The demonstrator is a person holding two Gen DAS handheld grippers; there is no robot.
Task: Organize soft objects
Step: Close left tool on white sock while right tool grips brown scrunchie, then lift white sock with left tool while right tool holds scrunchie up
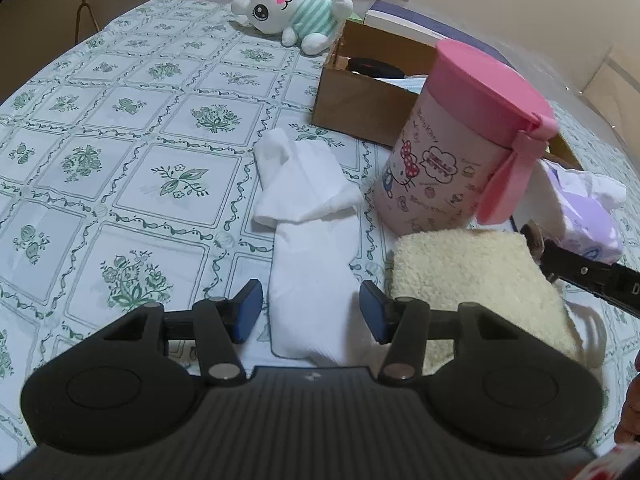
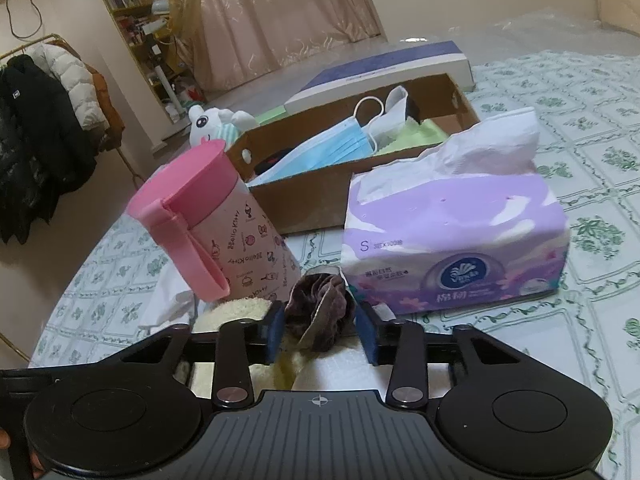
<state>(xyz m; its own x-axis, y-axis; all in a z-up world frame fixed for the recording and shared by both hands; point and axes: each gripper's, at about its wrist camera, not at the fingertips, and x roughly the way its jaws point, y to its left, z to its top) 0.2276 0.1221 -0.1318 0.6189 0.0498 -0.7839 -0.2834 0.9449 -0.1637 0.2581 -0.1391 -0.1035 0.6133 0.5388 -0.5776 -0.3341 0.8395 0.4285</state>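
A: What's between the right gripper point(image 2: 320, 330) pads?

B: A crumpled dark-purple velvet scrunchie point(image 2: 320, 312), pinched above the cream fluffy towel point(image 1: 476, 280).

A: And the left gripper point(image 1: 311, 312)?

B: Spread wide either side of a white folded cloth point(image 1: 308, 248) on the green floral tablecloth point(image 1: 132, 140), not touching it. The pink lidded cartoon canister point(image 1: 460, 144) stands just beyond.

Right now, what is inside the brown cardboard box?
The cardboard box holds a blue face mask, a white mask and something green. A dark item lies at one end. The walls hide the bottom.
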